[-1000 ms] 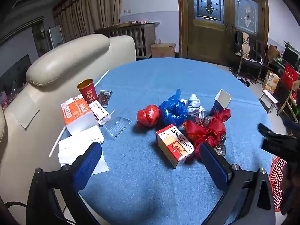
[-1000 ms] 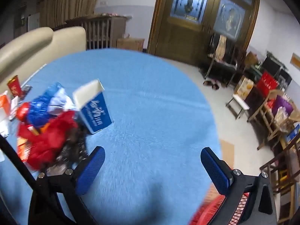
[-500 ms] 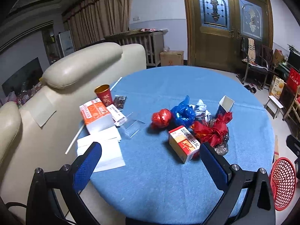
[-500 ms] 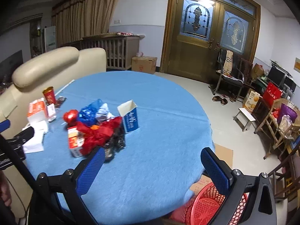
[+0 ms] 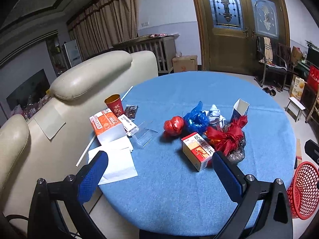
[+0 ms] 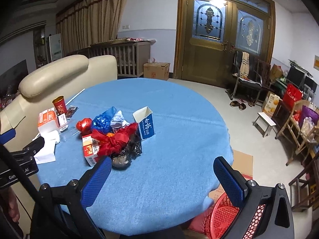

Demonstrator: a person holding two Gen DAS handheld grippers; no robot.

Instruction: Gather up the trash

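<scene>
Both grippers hang above the near edge of a round table [image 5: 179, 195] covered in blue cloth. The left gripper [image 5: 159, 177] has its jaws spread wide and holds nothing; the right gripper [image 6: 161, 181] is likewise wide and bare.

The trash sits in a heap near the table's middle: a red wad [image 5: 173, 125], a blue bag [image 5: 196, 118] just right of it, a white cloth [image 5: 215, 115], a red bow [image 5: 227, 137] on dark crinkled foil [image 5: 237, 153], and an open blue carton [image 6: 145, 123] standing upright at the heap's far right. A red-and-white box [image 5: 197, 151] lies at the near side, touching the bow.

At the left edge are a red cup [image 5: 114, 104], an orange pack [image 5: 106, 126], white paper [image 5: 117, 163], a clear tray [image 5: 144, 136] and a straw [image 5: 85, 152].

A red basket [image 5: 304, 189] stands on the floor below the table's near right edge. A cream sofa [image 5: 89, 75] stands left of the table.
</scene>
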